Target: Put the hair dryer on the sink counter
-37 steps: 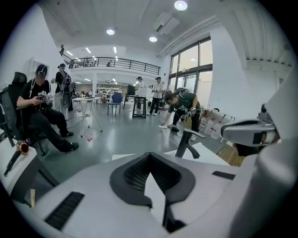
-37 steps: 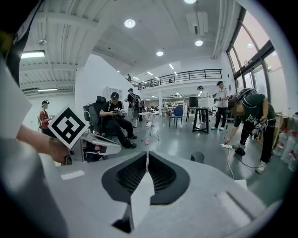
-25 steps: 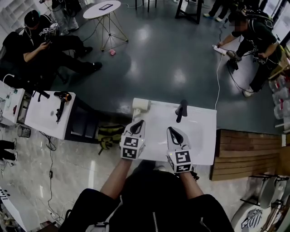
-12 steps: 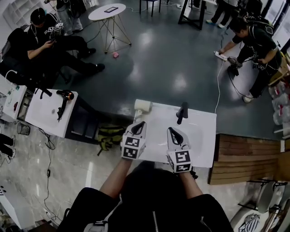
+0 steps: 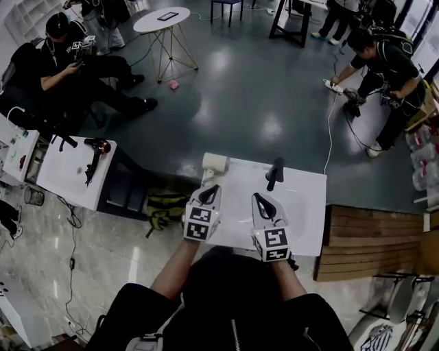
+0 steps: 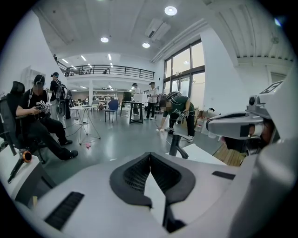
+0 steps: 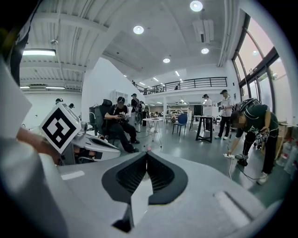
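The black hair dryer (image 5: 94,154) lies on a small white counter (image 5: 65,182) far to my left, also seen at the left edge as the hair dryer (image 6: 18,161). Right in front of me is the white sink counter (image 5: 305,206) with a black faucet (image 5: 274,171). Above its near left part my left gripper (image 5: 208,188) is shut and empty. My right gripper (image 5: 260,198) hovers beside it over the basin, also shut with nothing in it. In the gripper views the left gripper (image 6: 149,154) and the right gripper (image 7: 146,153) show their pads pressed together.
A white cylindrical object (image 5: 214,162) sits at the sink counter's far left corner. A backpack (image 5: 163,206) lies on the floor between the two counters. A seated person (image 5: 62,62), a bending person (image 5: 384,68) with a cable, a round table (image 5: 159,17) and a wooden platform (image 5: 374,240) surround the spot.
Both grippers hold the same place above the sink counter and stay shut. The head view has shifted slightly, and the person at the right has straightened a little.
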